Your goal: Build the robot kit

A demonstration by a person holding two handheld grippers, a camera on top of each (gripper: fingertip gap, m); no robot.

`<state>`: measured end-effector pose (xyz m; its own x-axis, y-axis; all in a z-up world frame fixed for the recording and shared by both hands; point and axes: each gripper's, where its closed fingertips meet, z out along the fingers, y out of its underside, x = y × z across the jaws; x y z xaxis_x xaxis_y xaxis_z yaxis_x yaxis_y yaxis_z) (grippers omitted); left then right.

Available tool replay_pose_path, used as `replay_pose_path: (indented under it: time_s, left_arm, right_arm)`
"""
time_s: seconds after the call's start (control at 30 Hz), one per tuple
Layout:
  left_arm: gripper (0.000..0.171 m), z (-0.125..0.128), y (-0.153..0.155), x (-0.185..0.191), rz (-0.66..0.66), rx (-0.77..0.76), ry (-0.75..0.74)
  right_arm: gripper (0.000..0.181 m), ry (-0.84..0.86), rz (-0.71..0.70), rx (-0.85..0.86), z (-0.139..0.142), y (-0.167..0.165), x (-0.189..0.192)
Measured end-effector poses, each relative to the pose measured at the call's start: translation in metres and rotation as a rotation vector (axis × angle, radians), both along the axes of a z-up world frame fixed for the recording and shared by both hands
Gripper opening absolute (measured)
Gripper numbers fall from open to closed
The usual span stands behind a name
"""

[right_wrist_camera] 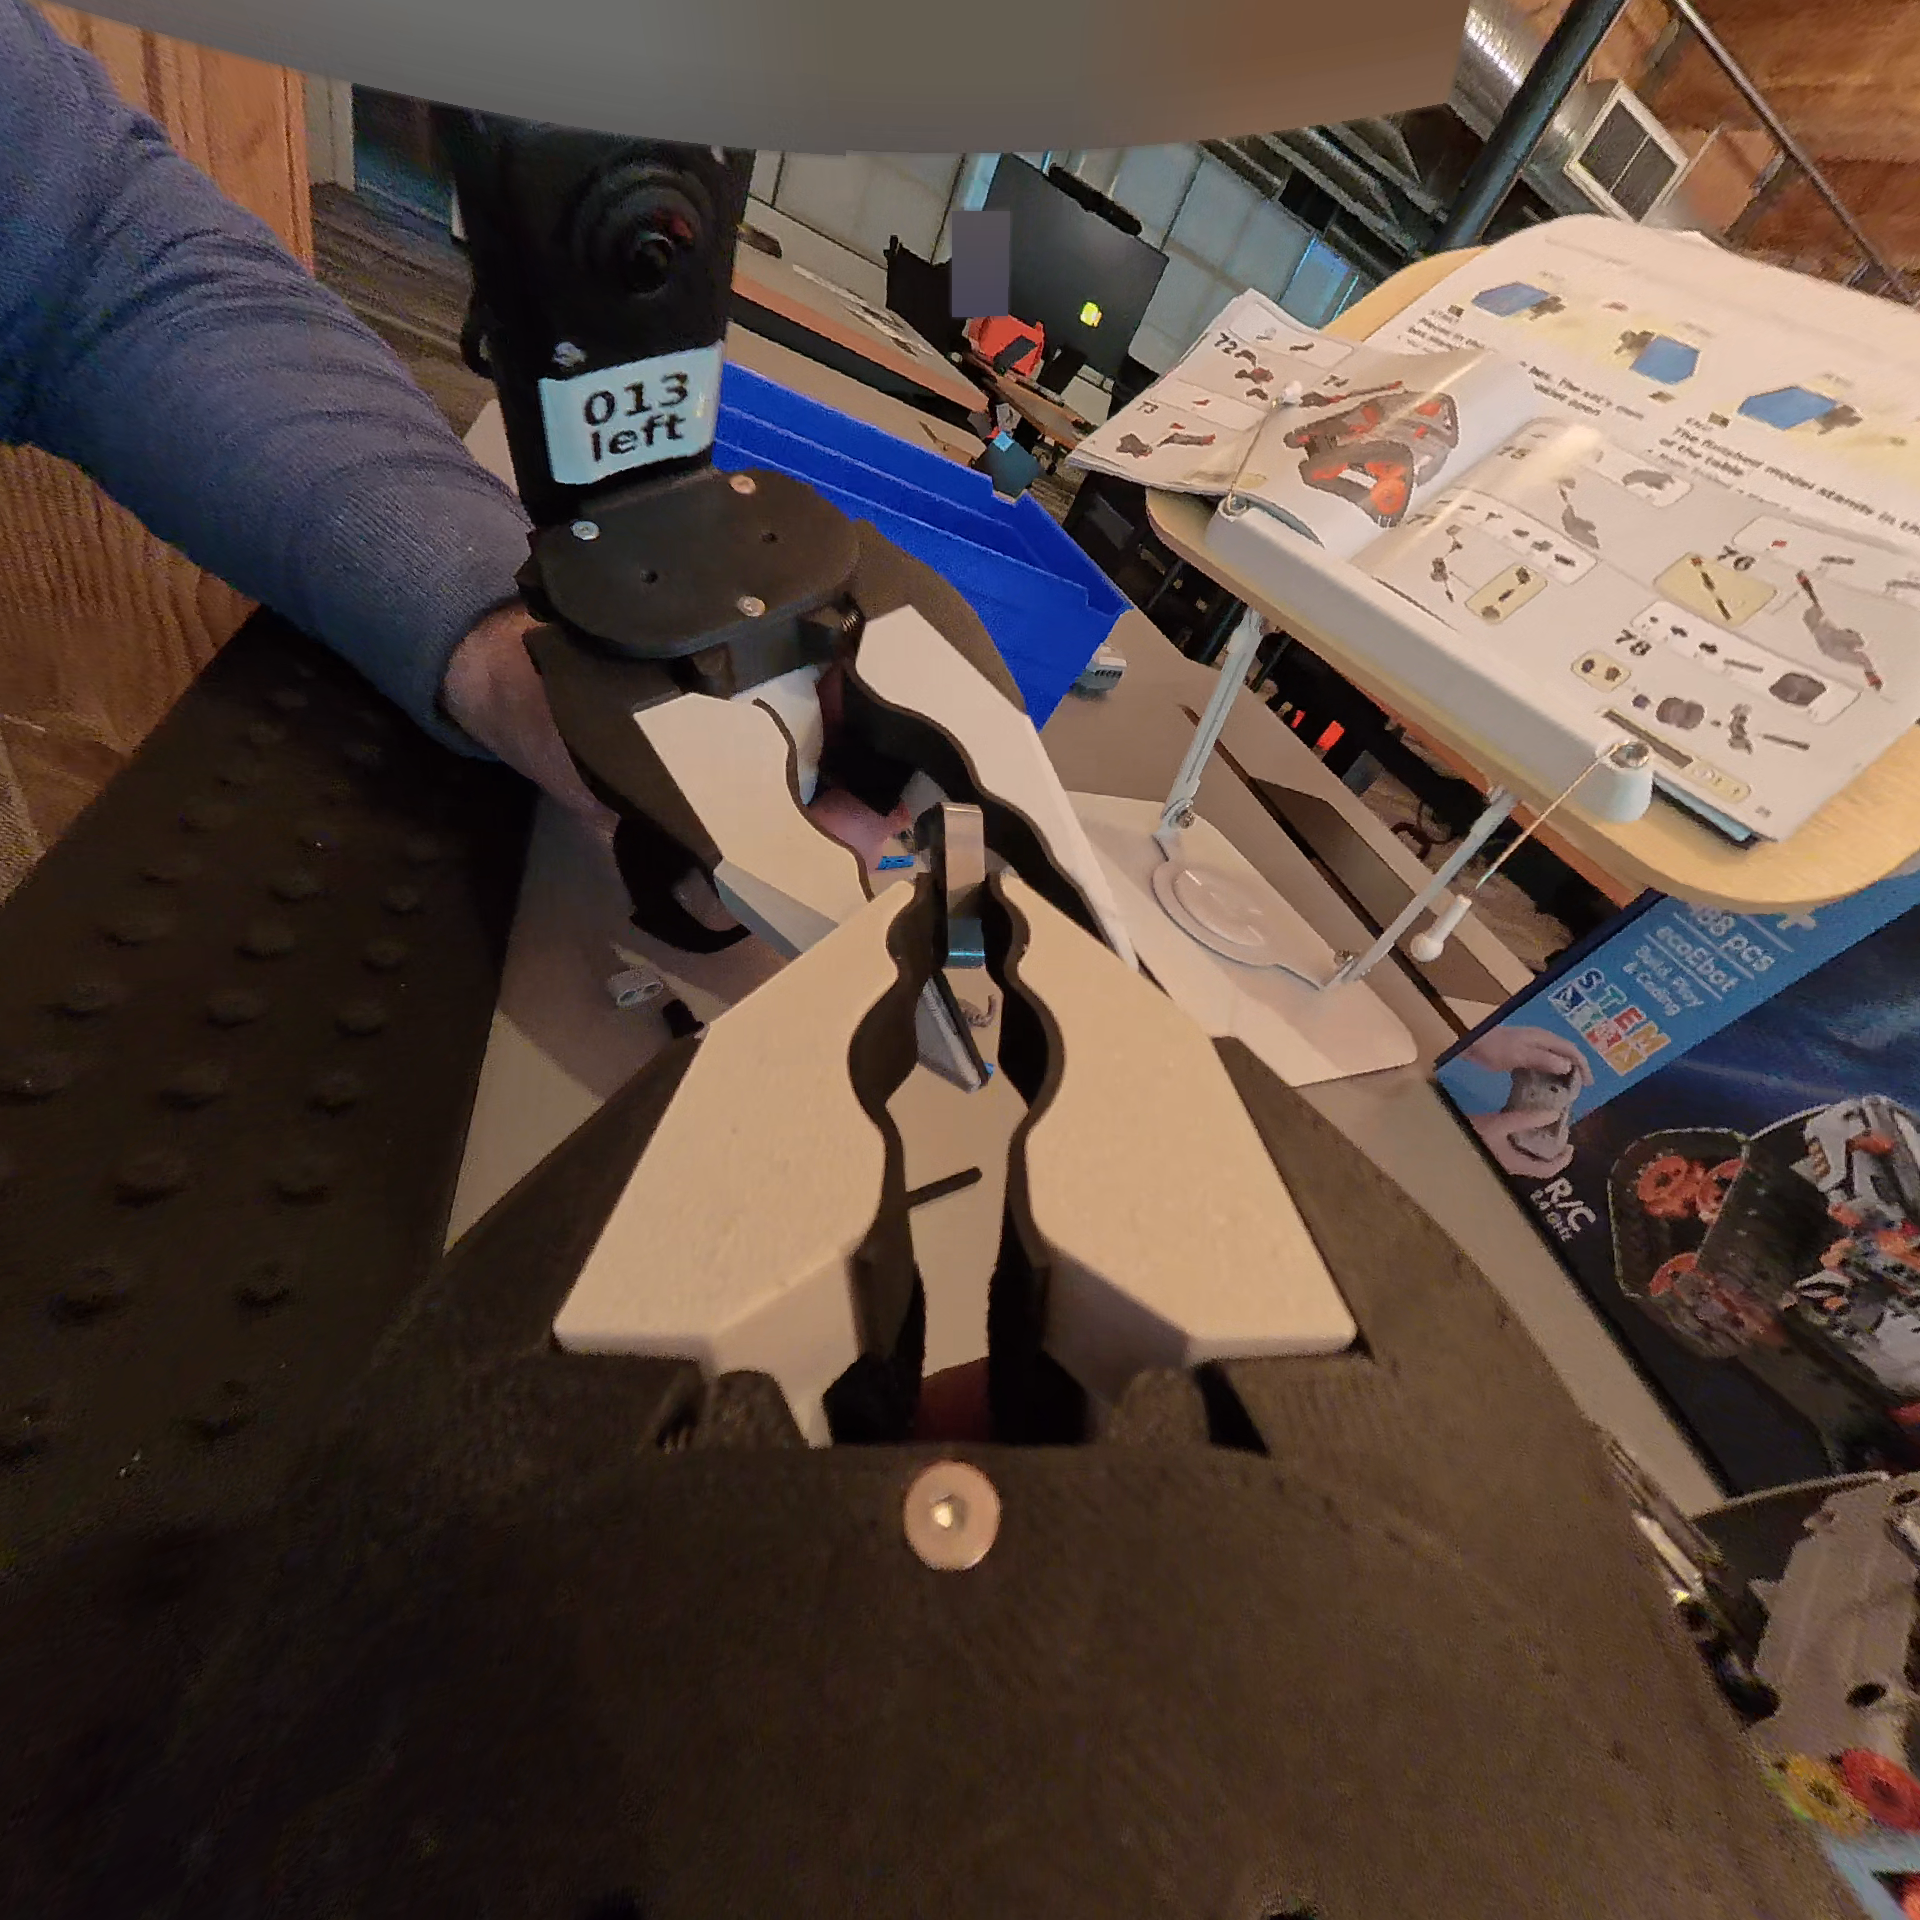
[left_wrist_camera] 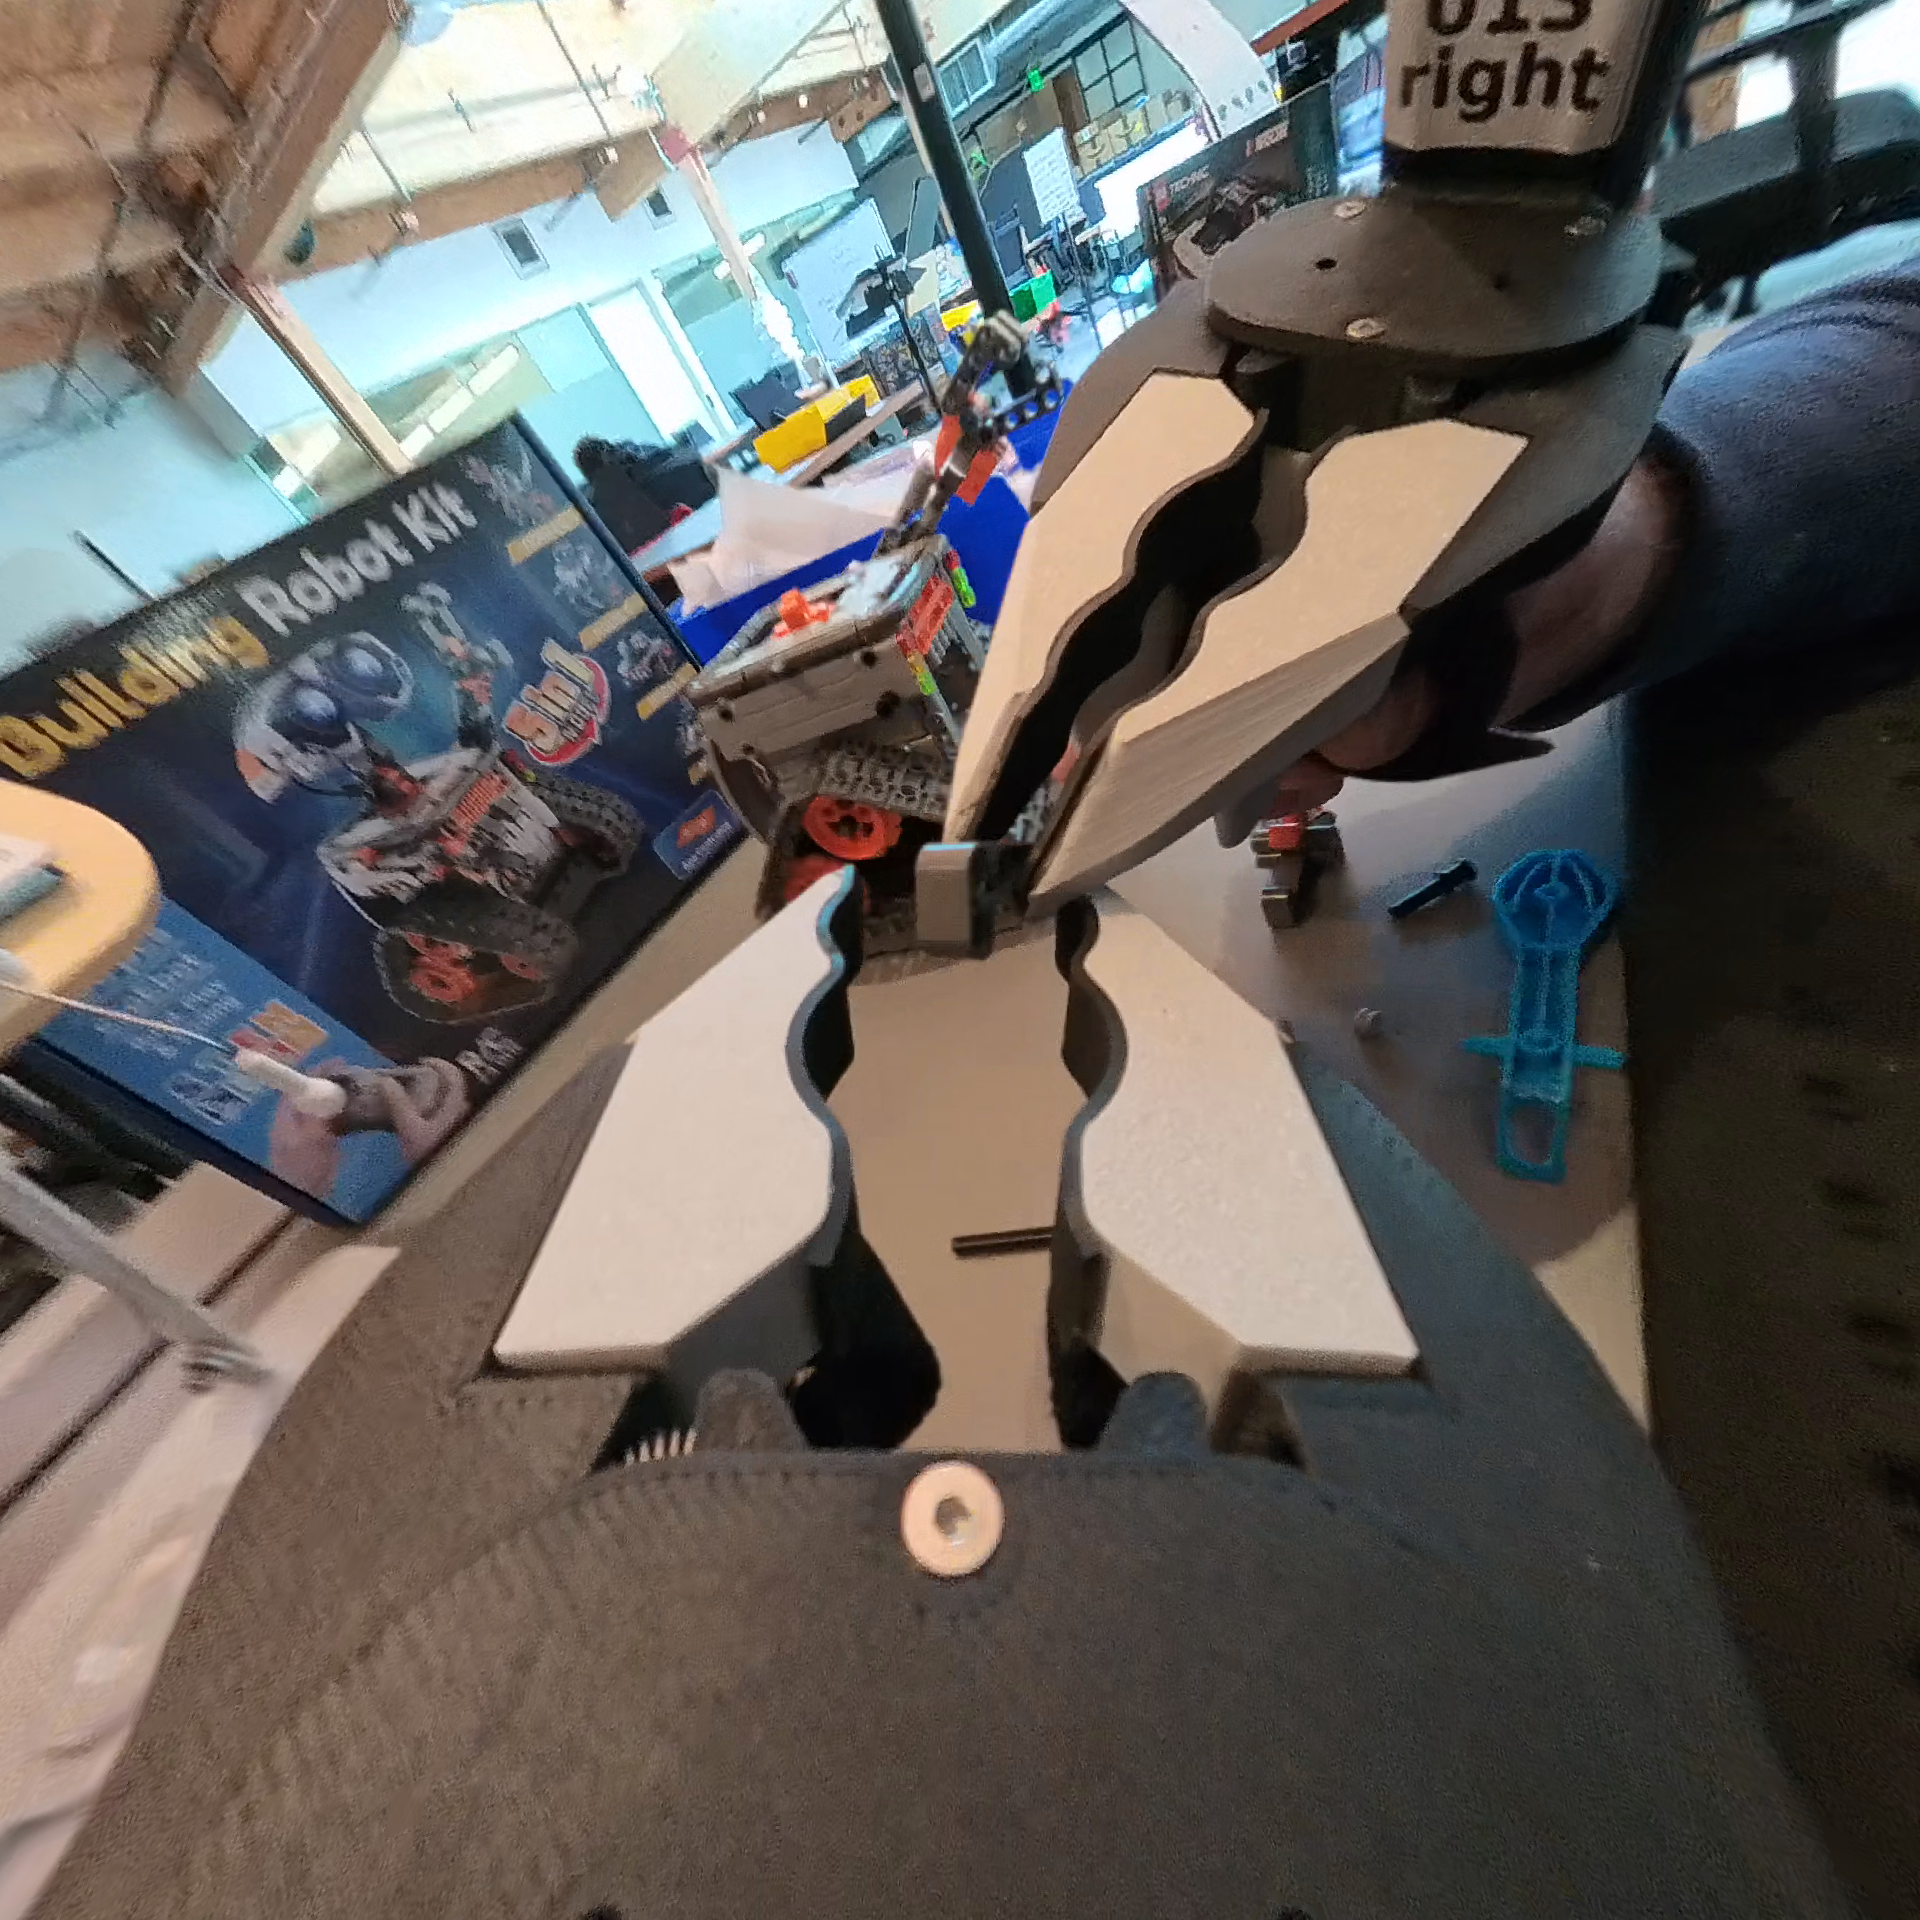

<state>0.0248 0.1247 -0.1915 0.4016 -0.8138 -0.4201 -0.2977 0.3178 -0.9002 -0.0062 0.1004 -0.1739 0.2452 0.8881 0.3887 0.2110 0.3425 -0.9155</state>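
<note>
My right gripper (right_wrist_camera: 958, 906) is shut on a small grey beam piece (right_wrist_camera: 962, 868) and holds it above the tan table (right_wrist_camera: 540, 1081). In the left wrist view the right gripper (left_wrist_camera: 1003, 857) comes down from the upper right with the grey piece (left_wrist_camera: 951, 894) at its tips. My left gripper (left_wrist_camera: 956, 914) is open, with its fingertips on either side of that piece and not touching it. It faces the right gripper in the right wrist view (right_wrist_camera: 966, 847). A thin black axle (left_wrist_camera: 1003, 1242) lies on the table under both grippers.
A brick-built robot model (left_wrist_camera: 852, 707) stands just beyond the grippers, with the kit box (left_wrist_camera: 343, 790) to its left. A blue plastic tool (left_wrist_camera: 1548, 997), a black pin (left_wrist_camera: 1434, 888) and a small black-orange assembly (left_wrist_camera: 1294, 852) lie on the right. An instruction booklet on a stand (right_wrist_camera: 1558, 520) and a blue bin (right_wrist_camera: 914, 499) stand behind. Both grippers' tips are close together, under 4 cm apart. About 11 centimeters separates my left fingertips from the thin black axle (left_wrist_camera: 1003, 1242). My right wrist view (right_wrist_camera: 945, 1193) looks at it from another angle.
</note>
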Motion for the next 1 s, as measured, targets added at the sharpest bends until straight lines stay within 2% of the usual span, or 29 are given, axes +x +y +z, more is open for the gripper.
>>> replay_pose_path:
  time_s: [0.1,0.27,0.47,0.67,0.77,0.83,0.87,1.0]
  left_arm:
    - [0.038,-0.004,0.002,0.002,-0.019,-0.108,-0.043]
    - [0.039,-0.003,0.0,0.003,-0.033,-0.138,-0.058]
    - [0.035,0.0,-0.006,0.004,-0.056,-0.11,-0.048]
    - [0.036,0.004,0.0,-0.006,-0.004,-0.012,0.012]
    - [0.038,0.005,0.001,-0.017,-0.019,-0.061,0.009]
    - [0.041,0.006,-0.008,-0.017,-0.101,-0.188,-0.031]
    - [0.043,0.008,-0.007,-0.02,-0.097,-0.215,-0.049]
    - [0.037,0.008,-0.008,-0.018,-0.137,-0.298,-0.098]
  right_arm:
    - [0.006,0.011,0.009,-0.027,-0.001,0.002,0.003]
    - [0.006,-0.013,0.004,0.016,-0.002,0.001,0.003]
    - [0.006,-0.007,-0.014,0.026,0.001,0.003,0.008]
    - [0.006,0.004,-0.003,0.035,0.006,0.001,0.008]
    - [0.007,0.006,-0.02,0.056,0.009,0.004,0.011]
    - [0.006,-0.016,-0.027,0.073,0.005,0.004,0.012]
    - [0.006,-0.028,-0.025,0.087,0.003,0.004,0.011]
    - [0.006,-0.044,-0.01,0.101,-0.001,0.001,0.008]
